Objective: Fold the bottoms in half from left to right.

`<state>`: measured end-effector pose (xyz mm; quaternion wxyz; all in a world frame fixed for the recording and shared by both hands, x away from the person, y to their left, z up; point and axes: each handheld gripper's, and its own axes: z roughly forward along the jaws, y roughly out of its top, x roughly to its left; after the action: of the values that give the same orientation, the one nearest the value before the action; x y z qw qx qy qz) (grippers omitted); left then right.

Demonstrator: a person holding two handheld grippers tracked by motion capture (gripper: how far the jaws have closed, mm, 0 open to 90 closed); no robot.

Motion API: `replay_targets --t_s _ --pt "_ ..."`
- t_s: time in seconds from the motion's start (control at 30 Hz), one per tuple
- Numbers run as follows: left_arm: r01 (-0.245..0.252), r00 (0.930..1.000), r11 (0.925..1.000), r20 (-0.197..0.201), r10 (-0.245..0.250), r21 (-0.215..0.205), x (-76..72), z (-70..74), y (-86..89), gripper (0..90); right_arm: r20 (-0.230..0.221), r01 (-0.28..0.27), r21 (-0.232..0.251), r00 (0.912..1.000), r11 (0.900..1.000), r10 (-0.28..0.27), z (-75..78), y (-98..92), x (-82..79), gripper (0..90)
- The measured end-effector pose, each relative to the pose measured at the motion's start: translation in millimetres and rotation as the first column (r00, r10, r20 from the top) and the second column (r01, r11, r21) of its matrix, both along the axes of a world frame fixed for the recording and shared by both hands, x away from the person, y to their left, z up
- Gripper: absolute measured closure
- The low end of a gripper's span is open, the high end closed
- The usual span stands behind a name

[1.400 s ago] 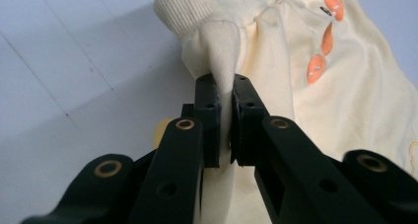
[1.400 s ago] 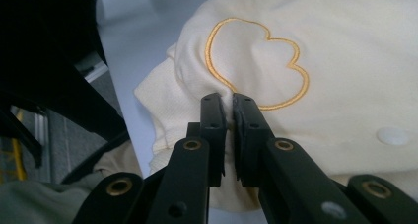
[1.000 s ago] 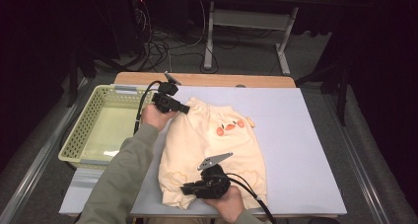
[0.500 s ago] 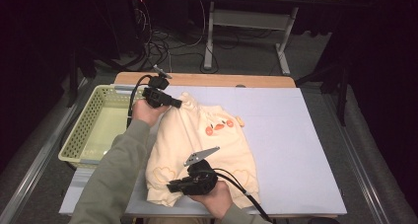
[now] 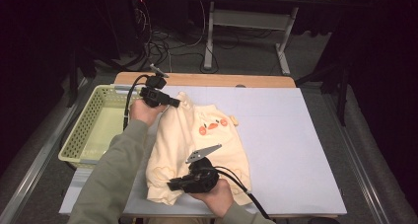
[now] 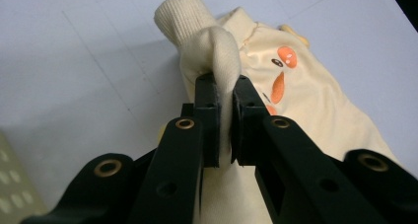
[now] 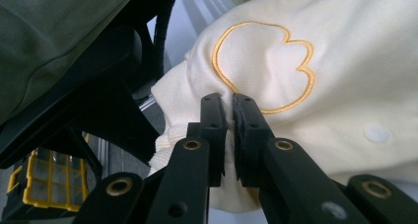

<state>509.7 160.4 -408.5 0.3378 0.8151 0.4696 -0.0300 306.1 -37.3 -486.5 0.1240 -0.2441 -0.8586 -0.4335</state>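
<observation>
A cream baby garment [image 5: 209, 140] with an orange duck face lies crumpled on the pale table sheet [image 5: 296, 135]. My left gripper [image 5: 175, 103] is at the garment's far left end, shut on a fold of cloth beside a ribbed cuff [image 6: 183, 18]. In the left gripper view the gripper [image 6: 224, 83] pinches that fold of the garment [image 6: 305, 100], lifted a little off the sheet. My right gripper [image 5: 170, 186] is at the near edge, shut on the hem. In the right gripper view the gripper [image 7: 230, 103] grips the garment [image 7: 345, 86] just below an embroidered yellow outline [image 7: 261, 61].
A pale green slotted basket [image 5: 78, 132] stands at the table's left edge, close to the left hand. The person's green sleeve [image 5: 113, 179] crosses between basket and garment. The sheet spreads wide to the garment's right. A wooden strip [image 5: 212, 79] runs along the far edge.
Both hands have shifted left toward the basket, pulling the garment with them. The left gripper has also risen a little. Both grips have held.
</observation>
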Motion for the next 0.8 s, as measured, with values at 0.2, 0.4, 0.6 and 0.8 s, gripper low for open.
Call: replay_targets --t_s 0.2,0.4,0.6,0.8 --pt "-0.020 0.9998 0.9998 0.008 0.020 -0.007 -0.3 4.0 9.4 81.7 0.006 -0.012 0.022 0.9999 1.000 0.012 6.1 11.1 2.7 85.1" --pt "-0.018 0.9996 0.9998 -0.020 0.018 -0.011 -0.4 -2.2 4.3 80.9 -0.005 -0.006 0.019 1.0000 1.000 0.006 4.7 2.9 2.5 85.1" --pt "0.000 0.9999 0.9997 -0.016 0.000 -0.026 -1.8 -1.9 -9.7 81.2 -0.024 0.029 0.026 0.9993 0.999 -0.028 4.4 -22.8 1.5 85.1" --pt "0.001 0.9998 0.9988 -0.019 -0.002 -0.048 -1.4 -2.9 -19.7 81.2 -0.032 0.058 0.048 0.9979 0.997 -0.056 6.6 -44.8 -0.2 85.1"
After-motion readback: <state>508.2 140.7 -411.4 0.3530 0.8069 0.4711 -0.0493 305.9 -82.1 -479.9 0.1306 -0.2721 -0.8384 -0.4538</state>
